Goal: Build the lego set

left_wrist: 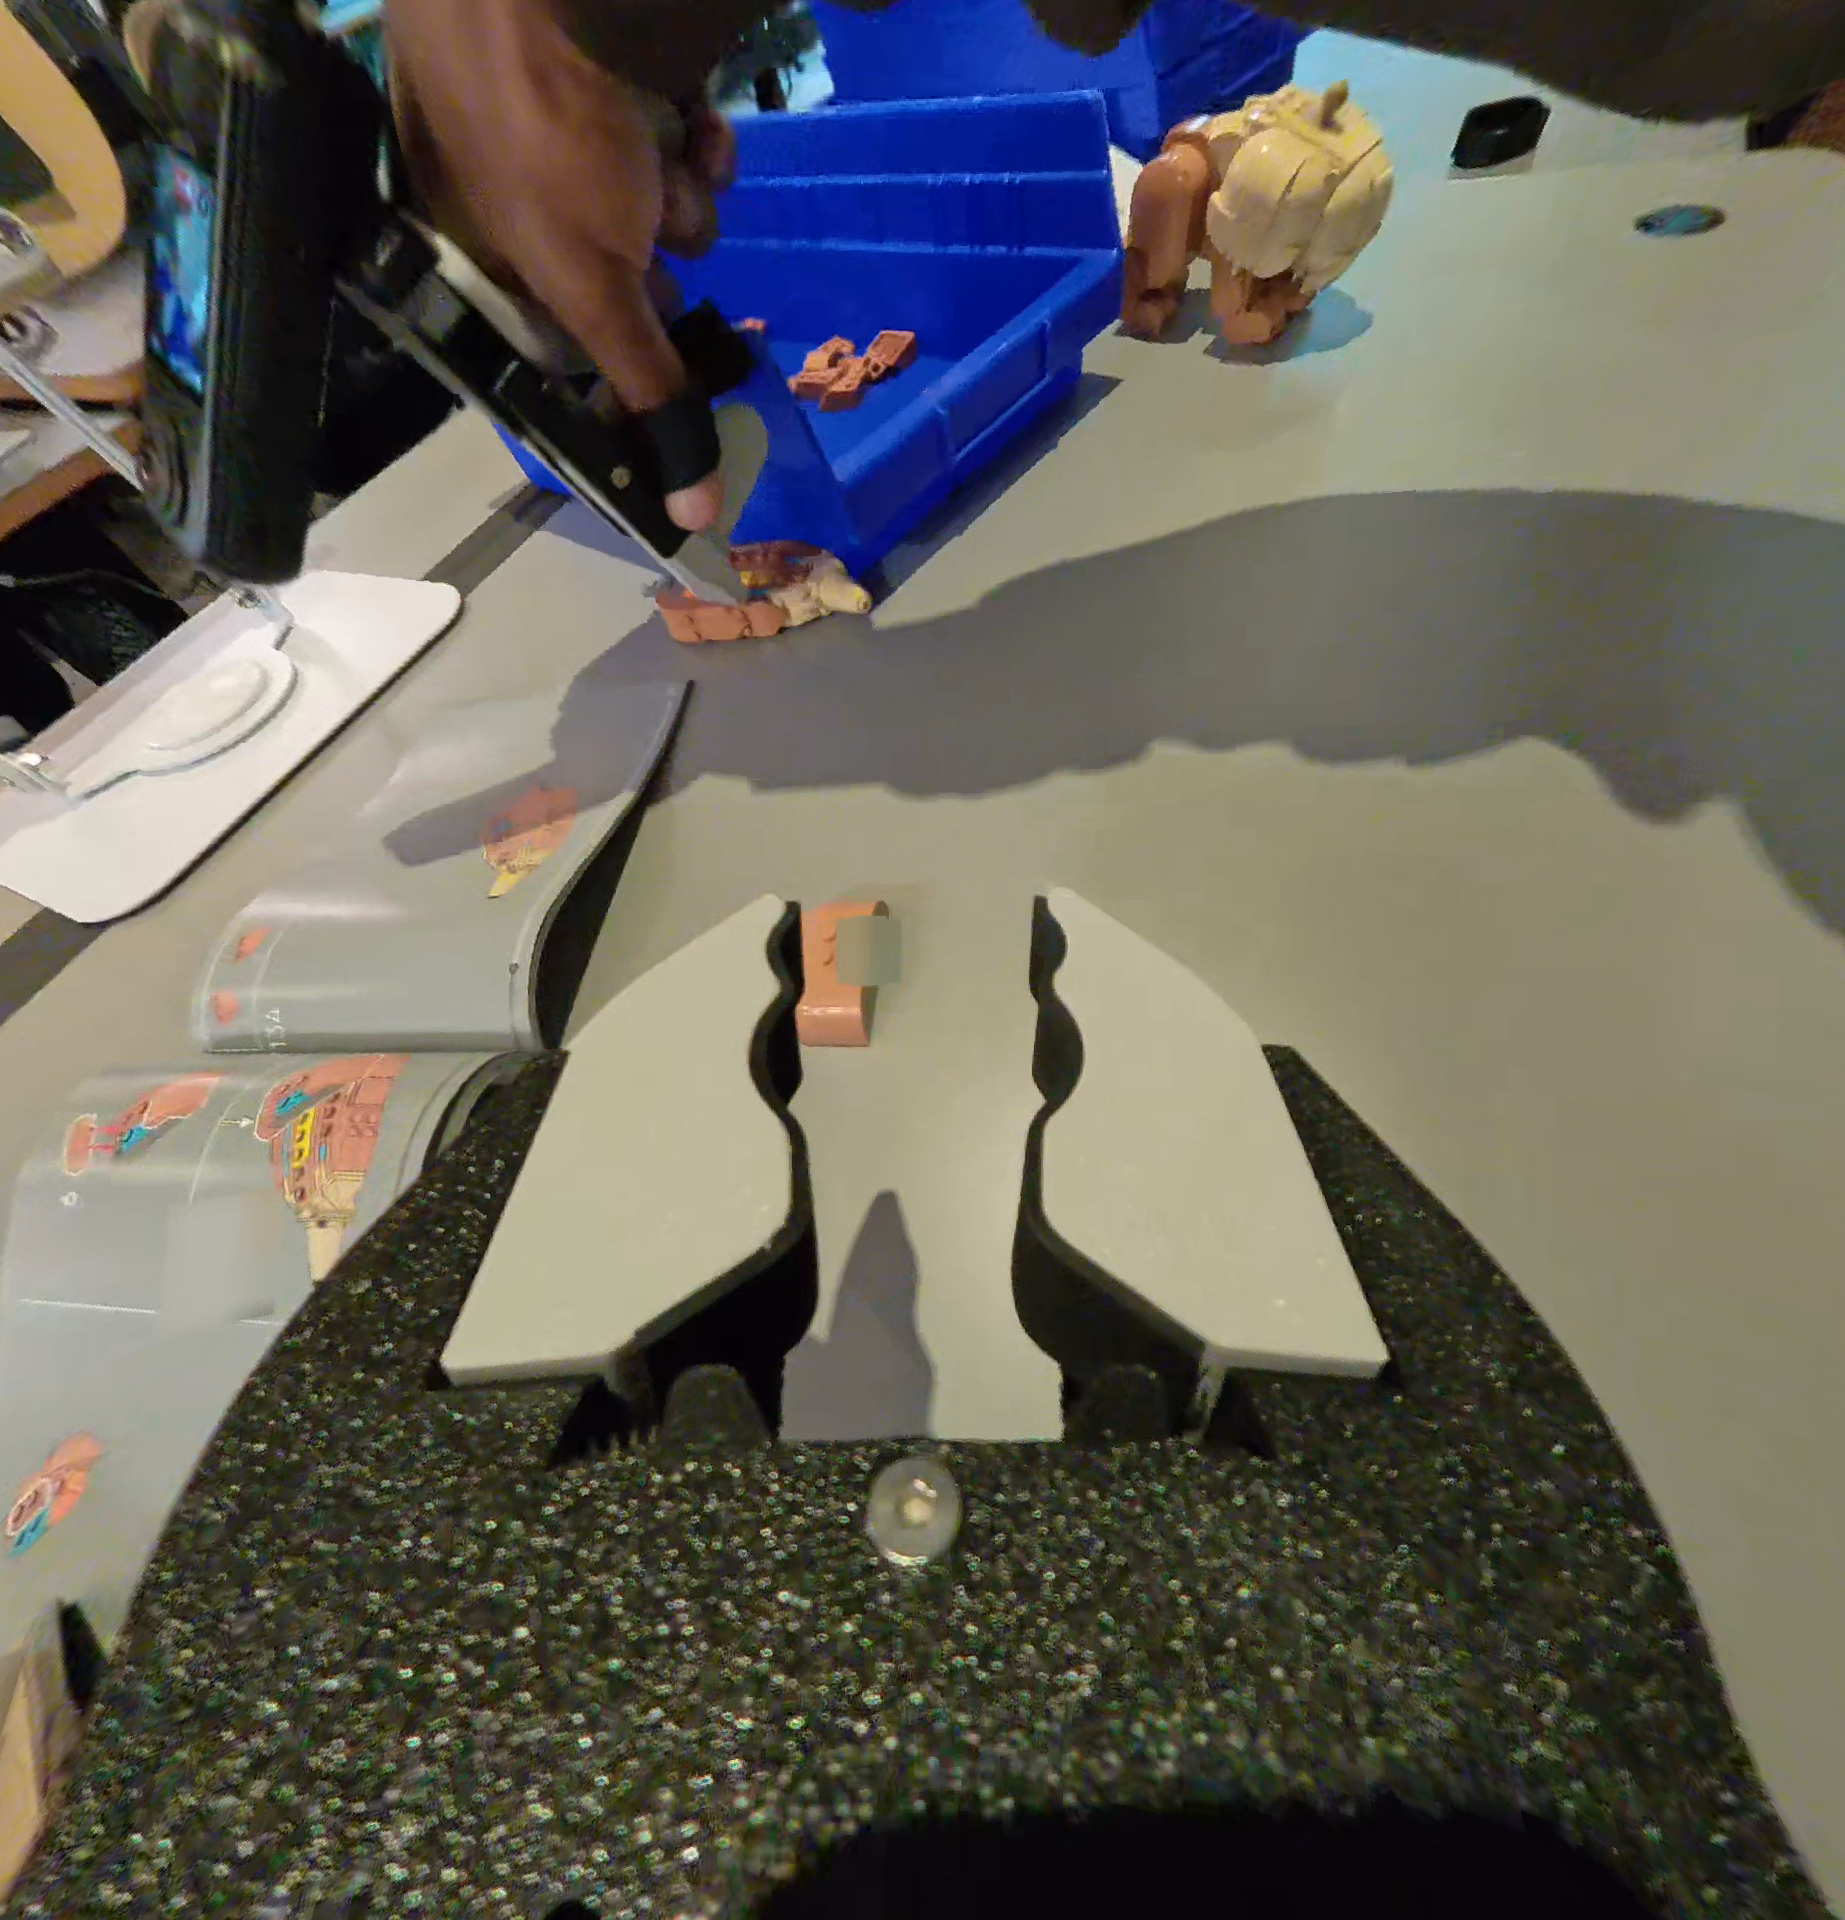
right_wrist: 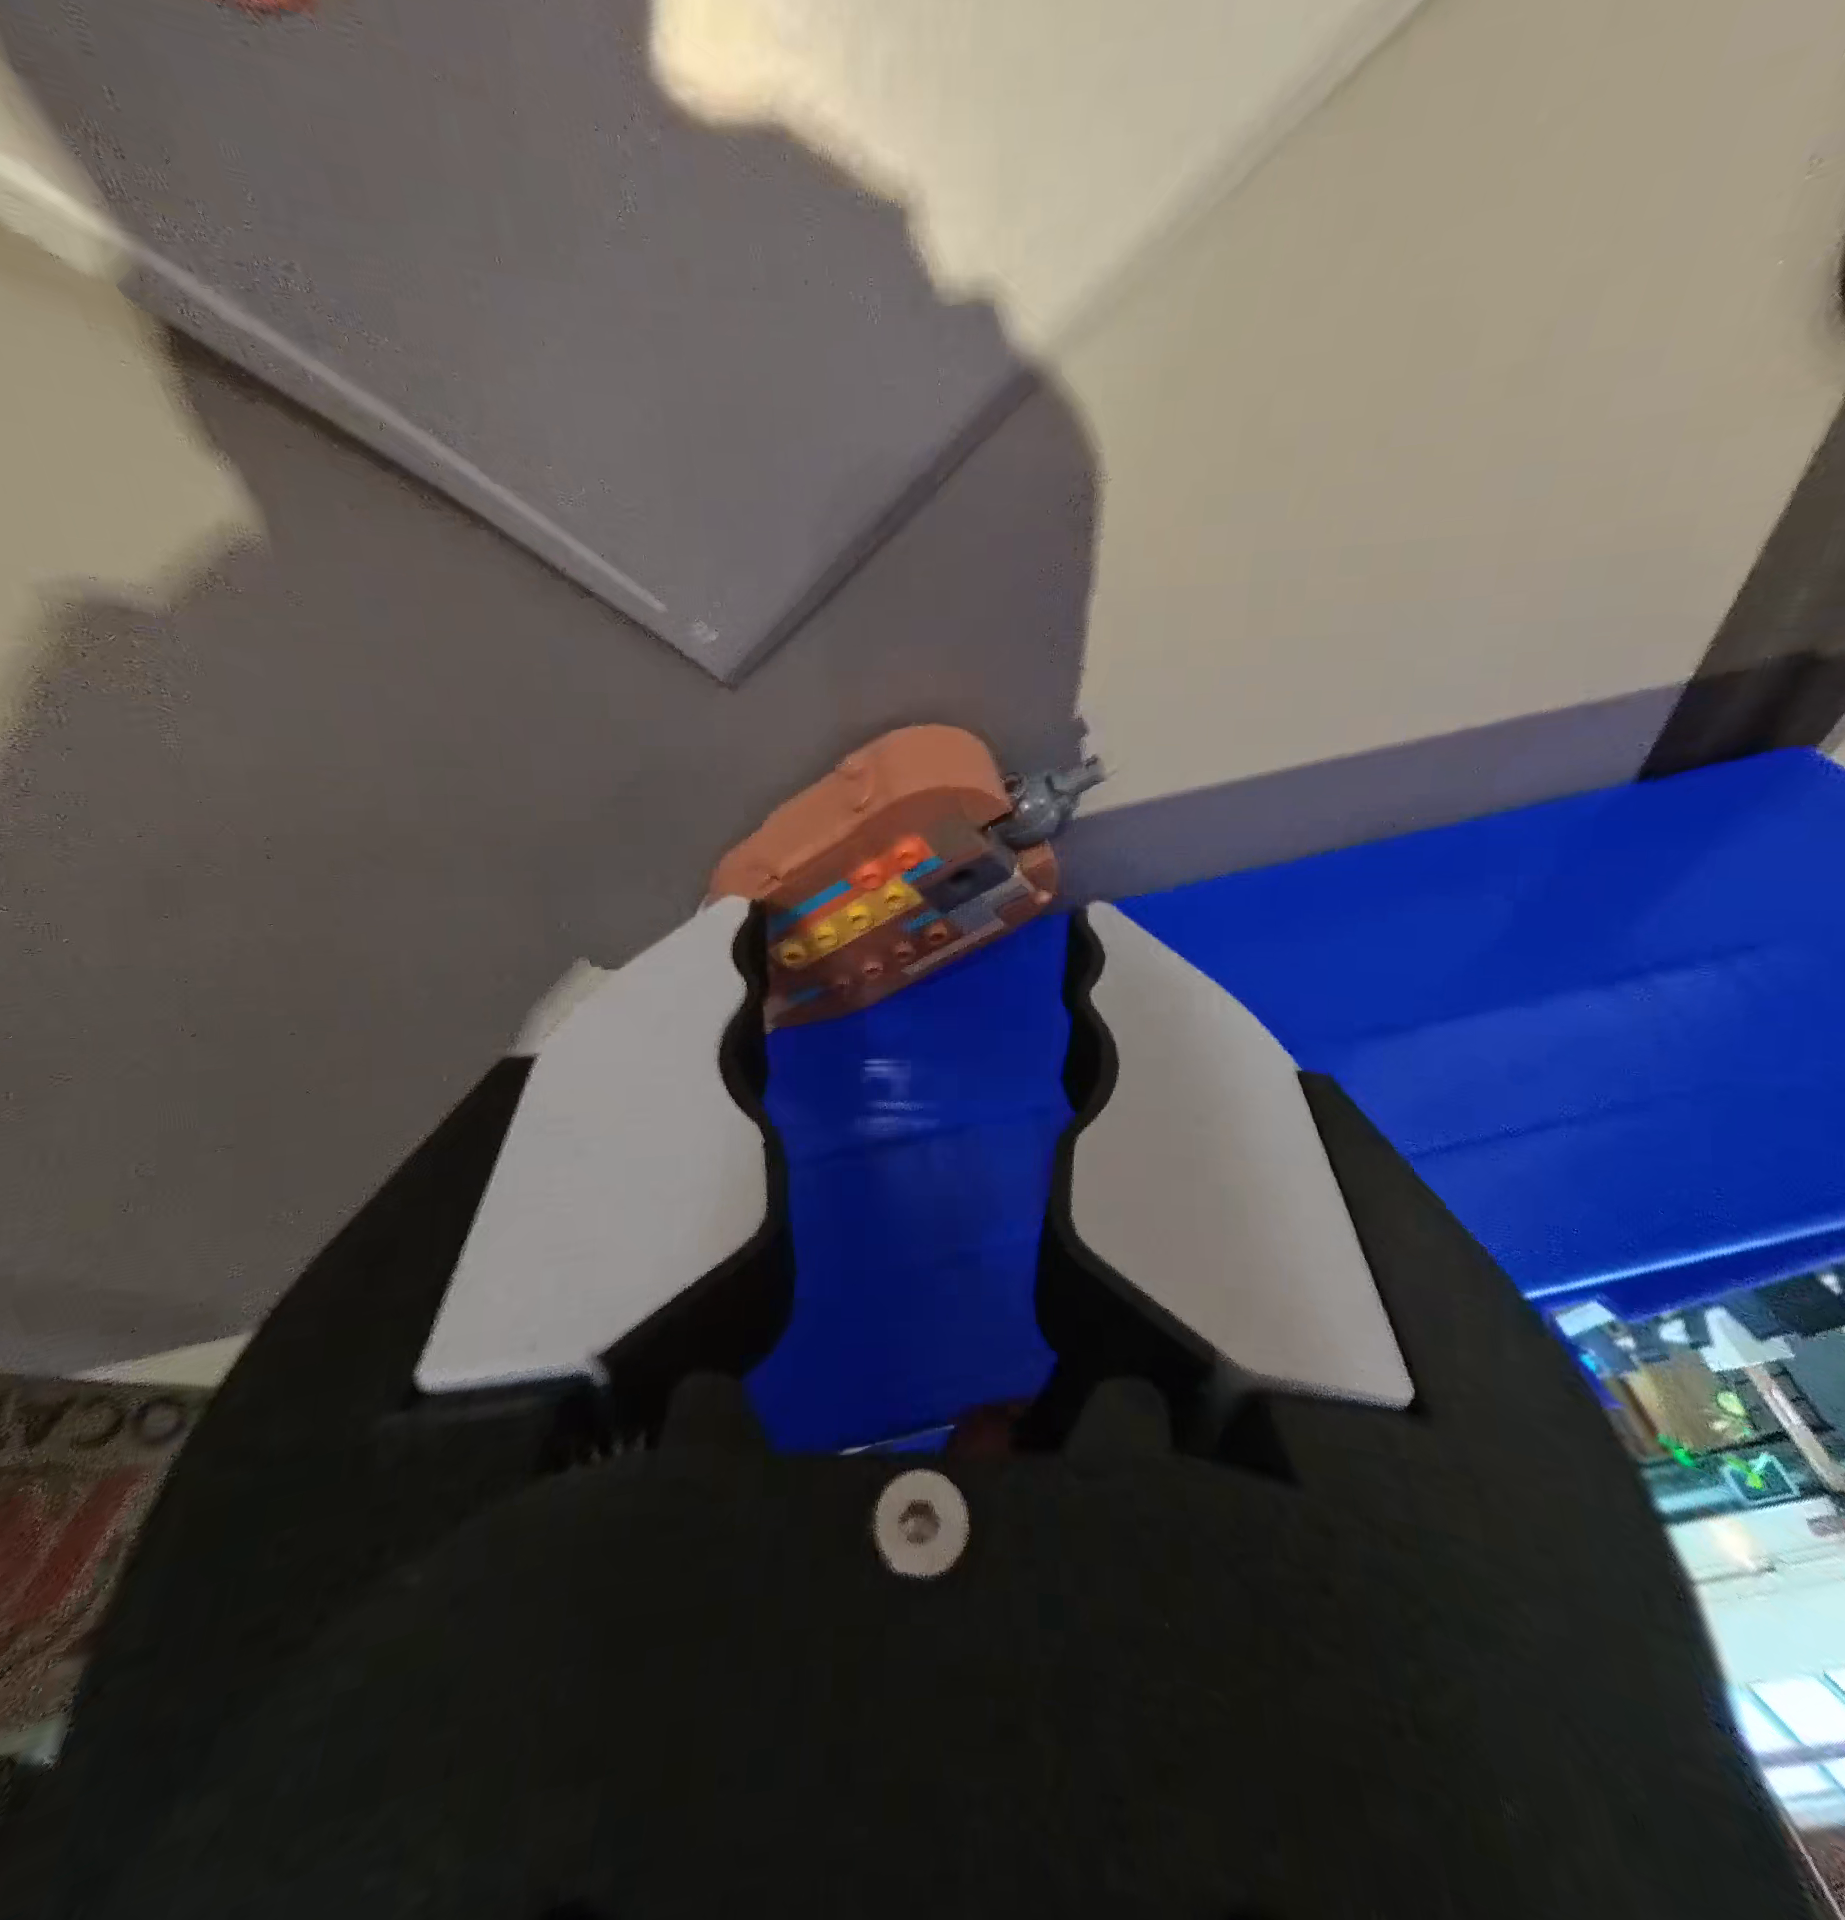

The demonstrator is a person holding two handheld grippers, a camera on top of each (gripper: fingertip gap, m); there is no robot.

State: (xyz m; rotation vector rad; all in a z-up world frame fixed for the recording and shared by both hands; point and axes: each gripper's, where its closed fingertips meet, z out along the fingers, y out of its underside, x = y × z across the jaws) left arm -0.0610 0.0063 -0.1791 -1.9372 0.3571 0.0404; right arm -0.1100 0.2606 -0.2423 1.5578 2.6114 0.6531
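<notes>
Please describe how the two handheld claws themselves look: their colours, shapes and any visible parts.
The left claw has two flat pale grey fingers with wavy black inner pads, on a speckled black body with a silver screw. The right claw has white fingers on a plain black body. In the left wrist view, the hand on it wears a black finger sleeve.

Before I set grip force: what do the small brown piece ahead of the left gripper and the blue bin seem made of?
The small brown piece looks like hard moulded plastic, smooth with a soft sheen on its rounded edge. The blue bin also looks like rigid moulded plastic: uniform colour, ribbed walls, slight gloss. Neither can be confirmed by sight alone.
</notes>
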